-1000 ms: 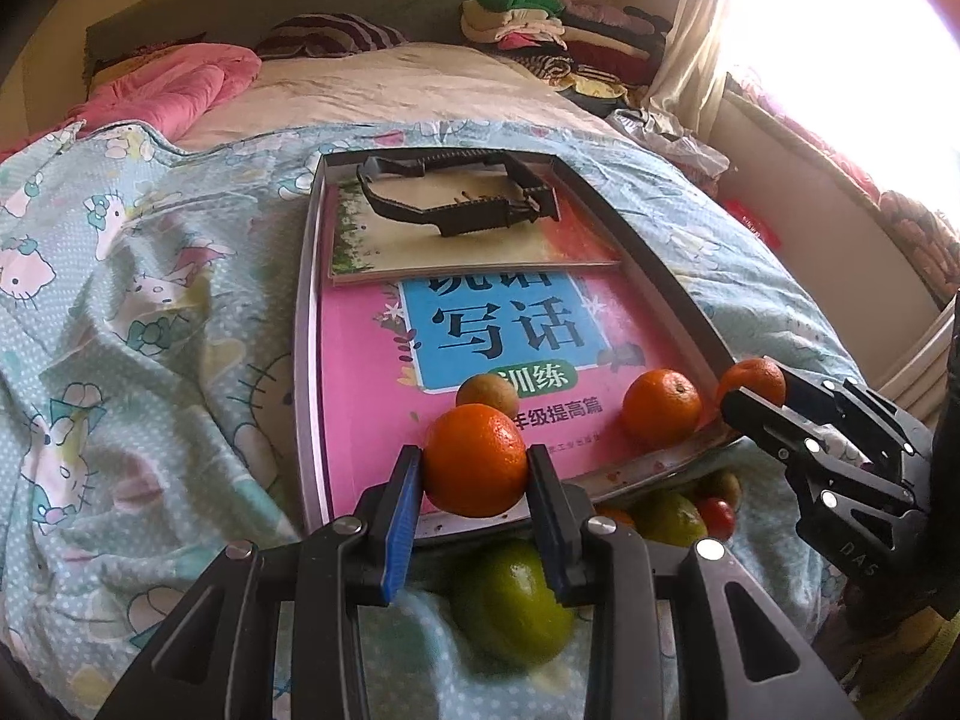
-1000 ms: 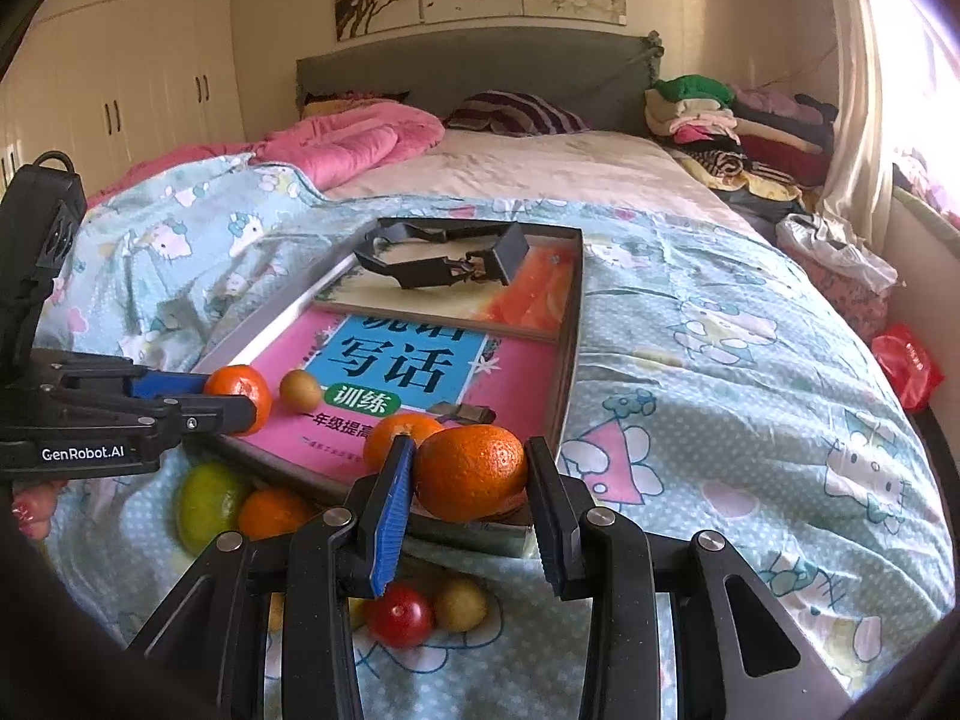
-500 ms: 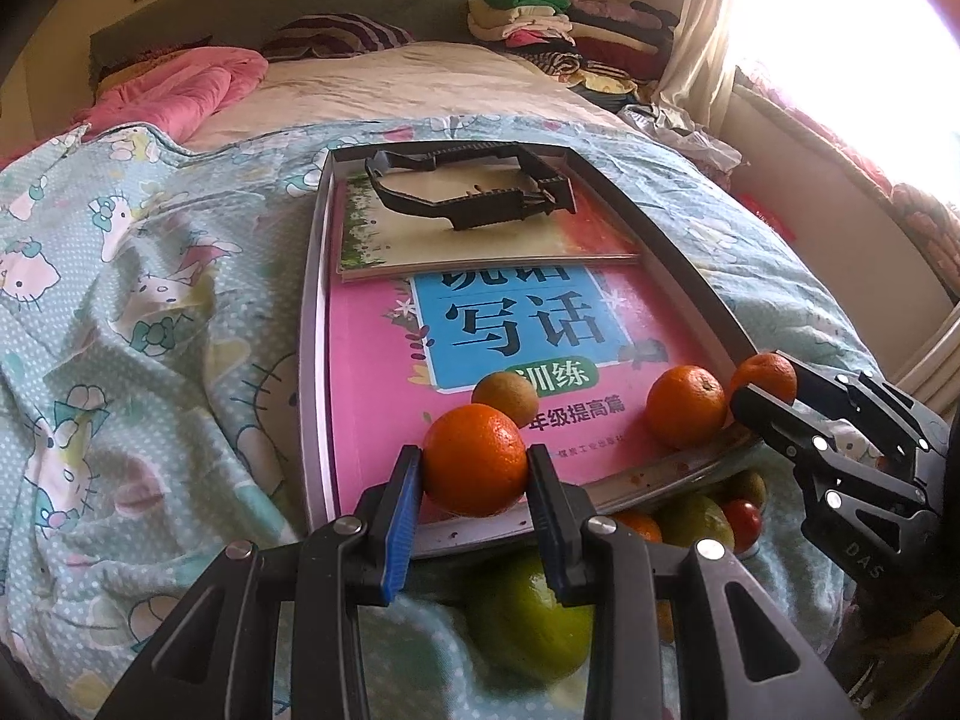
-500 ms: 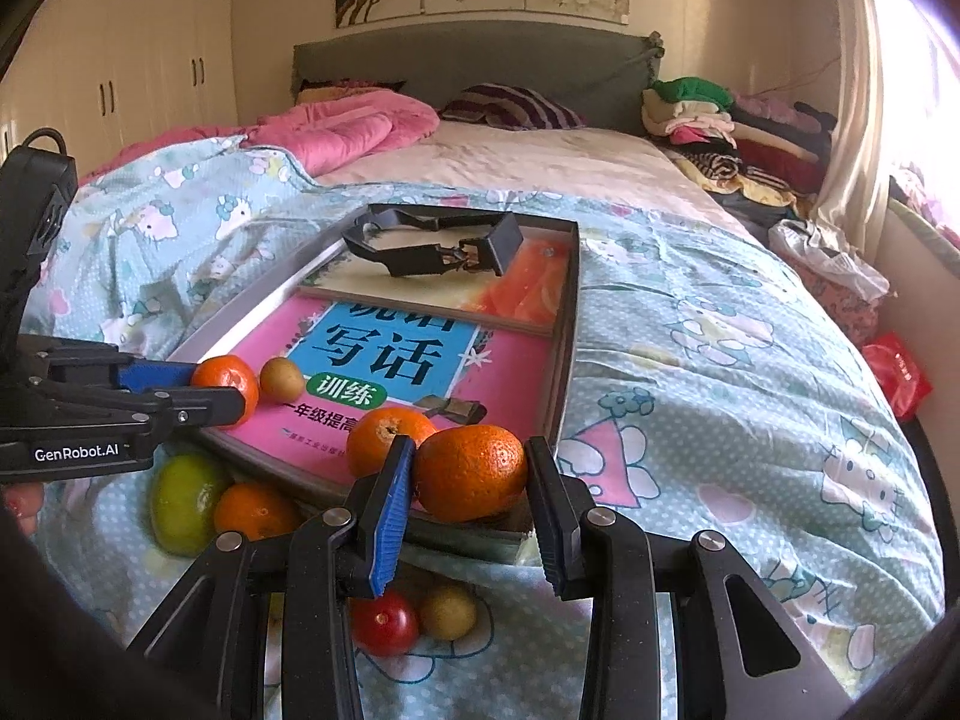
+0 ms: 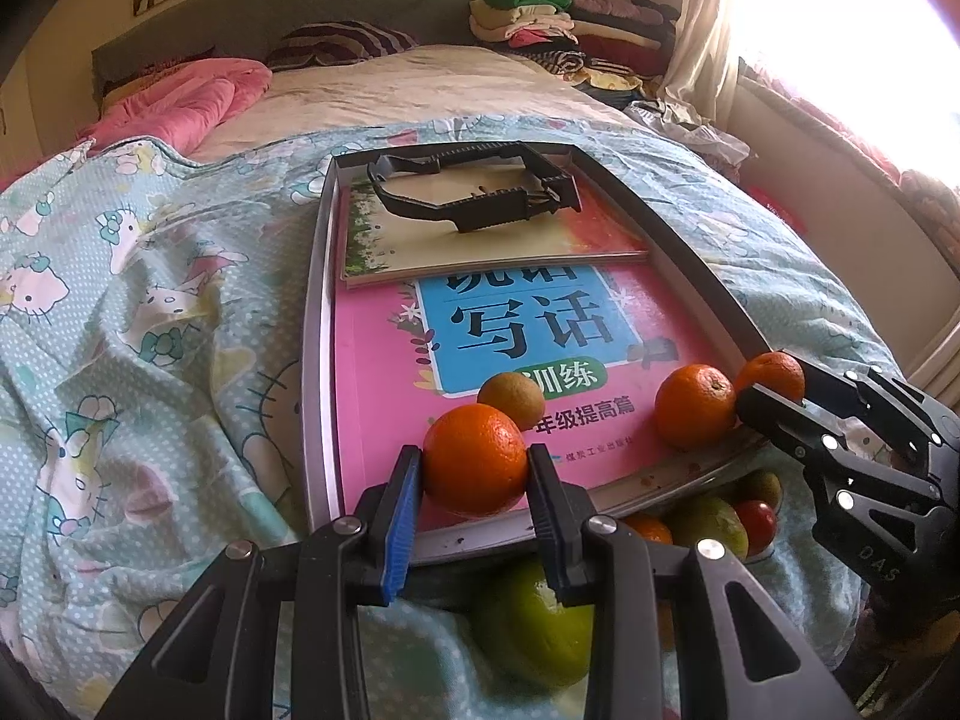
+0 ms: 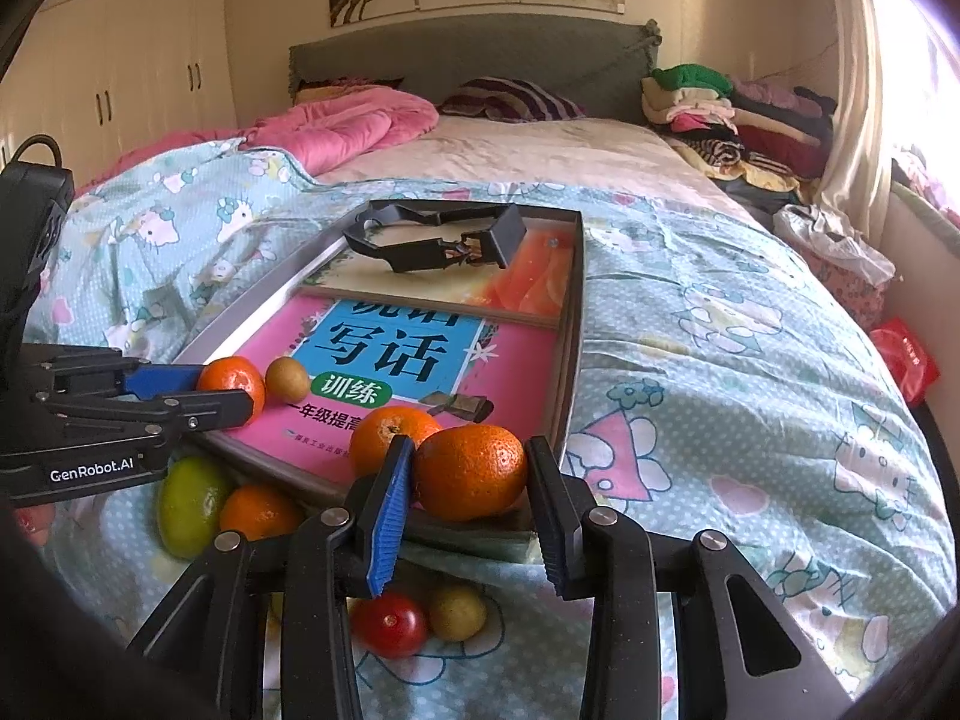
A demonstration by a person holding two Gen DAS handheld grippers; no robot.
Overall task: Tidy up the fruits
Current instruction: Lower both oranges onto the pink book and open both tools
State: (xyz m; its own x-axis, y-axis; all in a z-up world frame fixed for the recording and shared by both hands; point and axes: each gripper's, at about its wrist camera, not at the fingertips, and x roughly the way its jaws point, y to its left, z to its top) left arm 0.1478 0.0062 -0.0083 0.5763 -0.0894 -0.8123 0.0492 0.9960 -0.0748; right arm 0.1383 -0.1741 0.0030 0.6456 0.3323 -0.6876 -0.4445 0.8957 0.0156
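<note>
Left wrist view: left gripper (image 5: 474,468) clamps an orange (image 5: 475,457) above the tray (image 5: 317,360); right gripper (image 6: 468,474) pinches another orange (image 6: 471,471) at its near corner. Released on the tilted pink book (image 5: 384,396), either could roll off. Four oranges visible, one green fruit (image 5: 534,630), one tomato (image 6: 390,624).

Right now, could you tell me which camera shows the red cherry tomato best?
The right wrist view: the cherry tomato lies in the open on the bedsheet, partly behind the right gripper. In the left wrist view it sits small, tucked against the green fruit under the tray edge.
</note>
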